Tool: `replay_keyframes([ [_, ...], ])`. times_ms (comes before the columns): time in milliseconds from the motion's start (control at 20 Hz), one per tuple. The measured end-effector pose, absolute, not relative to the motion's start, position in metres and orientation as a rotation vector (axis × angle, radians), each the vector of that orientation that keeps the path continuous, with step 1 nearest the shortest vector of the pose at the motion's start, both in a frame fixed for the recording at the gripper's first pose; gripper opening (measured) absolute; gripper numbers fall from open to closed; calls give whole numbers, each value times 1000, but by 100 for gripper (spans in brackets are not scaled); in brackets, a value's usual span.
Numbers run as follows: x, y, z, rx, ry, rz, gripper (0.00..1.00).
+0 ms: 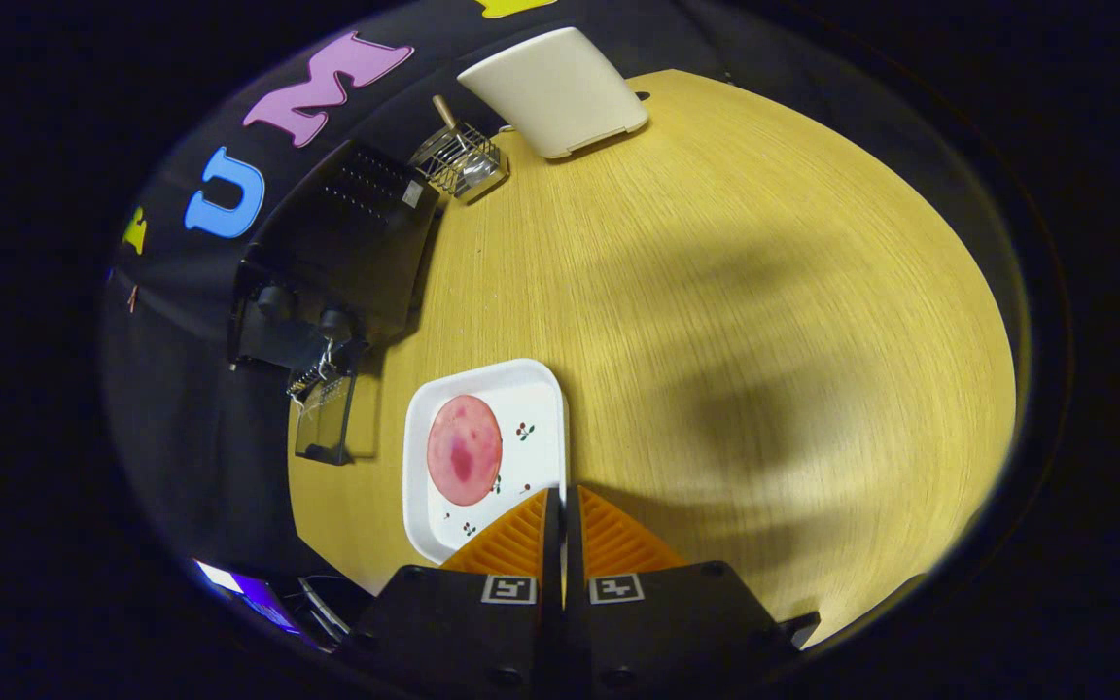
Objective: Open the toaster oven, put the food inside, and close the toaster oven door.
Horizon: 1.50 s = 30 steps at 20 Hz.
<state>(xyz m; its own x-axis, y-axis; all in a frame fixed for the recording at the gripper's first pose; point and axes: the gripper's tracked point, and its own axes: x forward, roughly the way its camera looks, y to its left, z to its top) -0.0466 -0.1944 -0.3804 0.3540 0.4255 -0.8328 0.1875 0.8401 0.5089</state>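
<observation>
Pale yellow wood grain runs across the round table (716,321), its surface smooth and crossed by broad soft shadows. In the gripper view the tool (561,506) sits low over the table's near side with its two ribbed, wedge-shaped fingers (511,540) drawn together on the right rim of a plate (541,389), a thin edge of that rim pinched between them; the jaws stand narrow, holding the plate. The plate is white, square with rounded corners and a raised lip, glossy, printed with small sprigs of red berries. On it, left of the fingers, lies the food (464,450), a flat round pink slice with a darker red blotch at its middle. Each finger base carries a small square black-and-white marker, not a readable word. Beyond the plate to the left, at the table's edge, stands the toaster oven (341,248), a black boxy metal body with rows of vent slots on top and round knobs at its front; its glass door (325,423) hangs open and down, with a wire rack showing at the opening. Farther off stand a small wire basket (460,160) with a wooden handle poking from it and, beside it, a cream, smooth, rounded-rectangle board (560,92).
</observation>
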Motion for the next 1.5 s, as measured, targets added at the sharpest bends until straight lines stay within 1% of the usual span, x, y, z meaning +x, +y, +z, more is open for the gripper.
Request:
replay_keyframes([
  [450,-52,-185,-360,648,1214,158,5],
  [800,-56,-166,-331,751,1184,102,5],
  [1150,-65,-121,-290,904,1112,65,5],
  [1500,-82,-54,-272,969,1078,38,5],
])
